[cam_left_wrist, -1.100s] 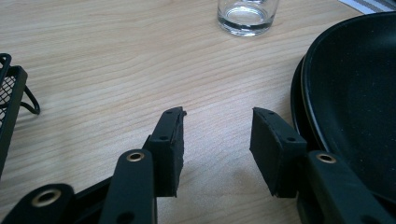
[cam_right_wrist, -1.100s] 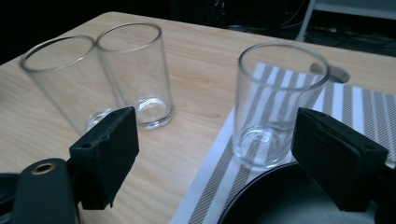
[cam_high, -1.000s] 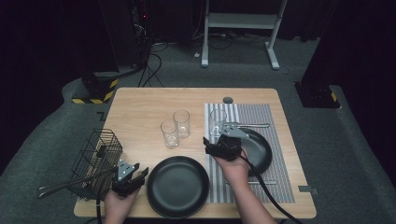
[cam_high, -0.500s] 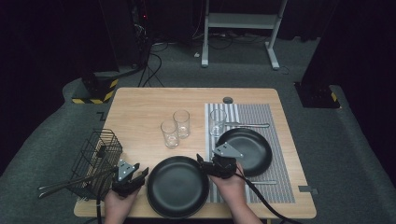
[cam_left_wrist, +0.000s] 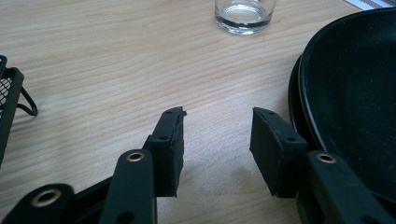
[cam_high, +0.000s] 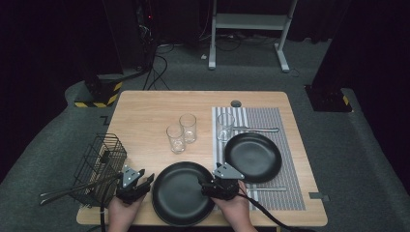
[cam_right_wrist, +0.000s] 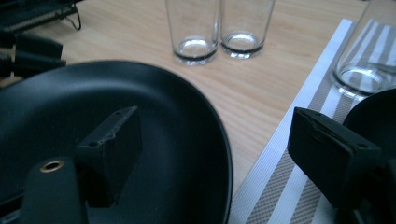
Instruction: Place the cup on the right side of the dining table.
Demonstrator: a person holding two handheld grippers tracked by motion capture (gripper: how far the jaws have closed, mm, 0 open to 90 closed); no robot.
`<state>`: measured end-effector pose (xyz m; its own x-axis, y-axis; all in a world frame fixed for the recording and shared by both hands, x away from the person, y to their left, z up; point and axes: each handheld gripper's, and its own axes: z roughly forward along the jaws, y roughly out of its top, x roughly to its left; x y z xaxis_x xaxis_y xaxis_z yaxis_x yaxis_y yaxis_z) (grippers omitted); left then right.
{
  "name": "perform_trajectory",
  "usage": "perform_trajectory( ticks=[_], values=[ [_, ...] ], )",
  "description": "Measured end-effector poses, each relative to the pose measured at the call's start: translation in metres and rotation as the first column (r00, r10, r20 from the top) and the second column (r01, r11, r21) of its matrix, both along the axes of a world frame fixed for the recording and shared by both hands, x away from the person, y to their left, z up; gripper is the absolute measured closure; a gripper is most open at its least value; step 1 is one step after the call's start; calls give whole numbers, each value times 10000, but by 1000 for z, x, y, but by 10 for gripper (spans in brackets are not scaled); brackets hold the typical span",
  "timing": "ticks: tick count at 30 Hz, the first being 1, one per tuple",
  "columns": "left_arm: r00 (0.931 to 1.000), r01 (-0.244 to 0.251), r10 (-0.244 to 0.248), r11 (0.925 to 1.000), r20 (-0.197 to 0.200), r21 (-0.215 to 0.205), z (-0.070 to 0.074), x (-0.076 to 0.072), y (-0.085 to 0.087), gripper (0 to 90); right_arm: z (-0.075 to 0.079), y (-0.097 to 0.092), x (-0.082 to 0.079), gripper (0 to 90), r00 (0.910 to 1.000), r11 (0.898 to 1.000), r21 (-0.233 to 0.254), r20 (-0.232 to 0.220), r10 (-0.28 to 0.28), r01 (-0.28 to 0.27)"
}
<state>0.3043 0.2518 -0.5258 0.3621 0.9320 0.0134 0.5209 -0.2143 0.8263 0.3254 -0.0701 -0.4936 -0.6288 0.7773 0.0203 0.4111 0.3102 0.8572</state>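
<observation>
Pale wooden tabletop (cam_high: 145, 116) bears the round black plate (cam_high: 181, 193) near its front edge, right gripper (cam_right_wrist: 210, 144) spread astride the rim, left gripper (cam_left_wrist: 217, 140) spread alongside; a shallow bite could let it slip.

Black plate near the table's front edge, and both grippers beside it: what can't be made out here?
- High view: the round black plate runs under the right gripper, so rim contact is hidden.
- Right gripper view: that plate is cut off by the left and bottom edges.
- Left gripper view: the open left gripper stands over bare wood; the plate is cut by the right edge.
- High view: the utensils in the black wire basket are too small to identify.
</observation>
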Motion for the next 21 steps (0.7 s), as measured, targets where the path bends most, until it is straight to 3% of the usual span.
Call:
perform_trajectory(
  ticks=[7, 21],
  values=[
    [10000, 81, -81, 9999, -19, 105, 0, 0, -1, 547, -12, 2, -7, 178, 9996, 9994, -176, -48, 293, -294],
    [10000, 29, -29, 9999, -41, 139, 0, 0, -2, 543, -20, 1, -13, 177, 9984, 9984, -188, -218, 530, -534]
  ],
)
